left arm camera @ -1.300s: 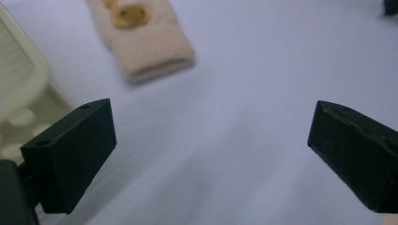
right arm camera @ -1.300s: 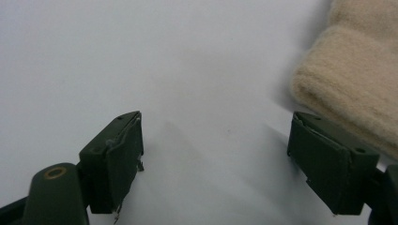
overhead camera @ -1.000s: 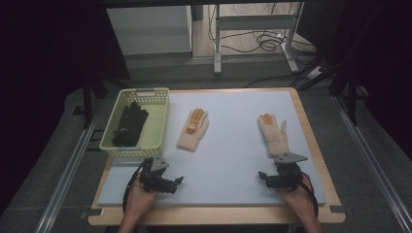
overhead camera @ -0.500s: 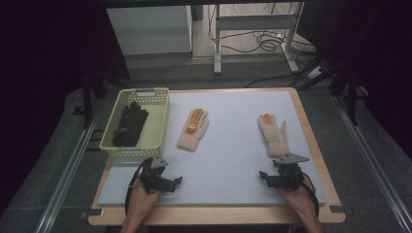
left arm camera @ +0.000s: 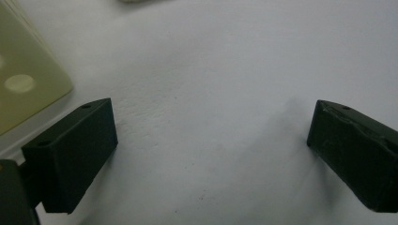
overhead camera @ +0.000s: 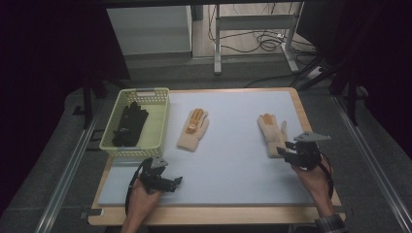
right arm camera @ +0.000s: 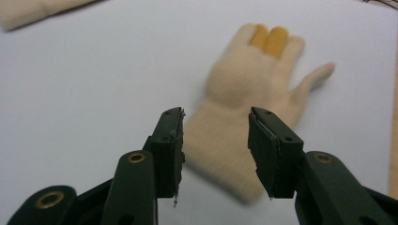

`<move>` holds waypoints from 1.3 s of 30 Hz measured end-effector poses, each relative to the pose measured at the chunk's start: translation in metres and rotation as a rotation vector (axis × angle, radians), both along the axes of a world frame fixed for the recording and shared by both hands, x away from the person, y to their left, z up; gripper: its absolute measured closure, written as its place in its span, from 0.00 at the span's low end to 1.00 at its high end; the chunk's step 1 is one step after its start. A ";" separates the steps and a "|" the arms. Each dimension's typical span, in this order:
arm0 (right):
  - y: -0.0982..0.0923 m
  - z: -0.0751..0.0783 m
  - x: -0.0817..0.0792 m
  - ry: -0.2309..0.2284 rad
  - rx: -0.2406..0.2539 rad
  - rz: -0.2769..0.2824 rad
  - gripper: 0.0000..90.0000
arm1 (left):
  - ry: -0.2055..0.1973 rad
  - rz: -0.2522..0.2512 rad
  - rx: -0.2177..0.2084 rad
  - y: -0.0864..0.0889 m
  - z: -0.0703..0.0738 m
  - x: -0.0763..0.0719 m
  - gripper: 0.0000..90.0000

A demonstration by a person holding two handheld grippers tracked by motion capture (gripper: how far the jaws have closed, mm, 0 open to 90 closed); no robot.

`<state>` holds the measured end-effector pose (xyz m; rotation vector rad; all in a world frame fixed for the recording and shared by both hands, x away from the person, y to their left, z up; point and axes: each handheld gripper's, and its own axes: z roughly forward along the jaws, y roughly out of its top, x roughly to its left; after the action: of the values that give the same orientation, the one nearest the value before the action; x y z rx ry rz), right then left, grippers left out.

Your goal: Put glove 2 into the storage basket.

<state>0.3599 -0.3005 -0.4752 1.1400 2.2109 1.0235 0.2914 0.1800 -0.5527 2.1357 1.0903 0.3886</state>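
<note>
Two cream knitted gloves with orange fingertips lie flat on a pale blue-grey mat covering a wood-edged table (overhead camera: 311,145) in the high view. The right-hand glove (overhead camera: 270,131) rests near the table's right edge, its long axis running from cuff at the near end to fingers at the far end, thumb toward that edge. The other cream glove (overhead camera: 193,130) lies mid-table beside a pale yellow-green plastic basket (overhead camera: 160,121) holding dark gloves (overhead camera: 128,124). The right gripper (overhead camera: 286,149) hangs just over the right-hand glove's cuff; the left gripper (overhead camera: 176,181) sits near the front edge. Dark curtains, a metal frame and floor cables ring the table. In the left gripper view, the left gripper (left arm camera: 211,140) has its jaws spread wide over bare mat, gripping nothing, the basket (left arm camera: 28,89) corner at left. In the right gripper view, the right gripper (right arm camera: 215,140) has just been closing; its jaws are half parted above the right-hand glove (right arm camera: 248,93), with the cuff framed between them, not pressed, and the fingers pointing away.
</note>
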 end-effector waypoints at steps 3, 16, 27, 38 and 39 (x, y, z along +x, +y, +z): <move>0.000 0.000 0.023 0.002 -0.004 -0.011 0.52 | -0.002 -0.002 0.001 0.000 0.000 0.000 0.03; 0.022 -0.048 0.084 0.048 -0.096 0.010 0.35 | -0.002 0.001 0.000 0.000 0.000 0.000 0.03; 0.026 -0.029 0.069 0.050 -0.067 -0.052 0.72 | -0.002 -0.003 0.001 0.000 0.000 0.000 0.03; 0.075 0.008 0.023 0.023 0.014 0.055 0.71 | 0.000 0.000 -0.001 0.000 0.000 0.000 0.03; 0.082 0.007 0.020 0.029 0.027 0.065 0.71 | -0.001 0.001 0.000 0.000 0.000 0.000 0.03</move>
<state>0.3800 -0.2187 -0.4686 1.1074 2.2771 1.0734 0.2913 0.1799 -0.5528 2.1343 1.0910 0.3901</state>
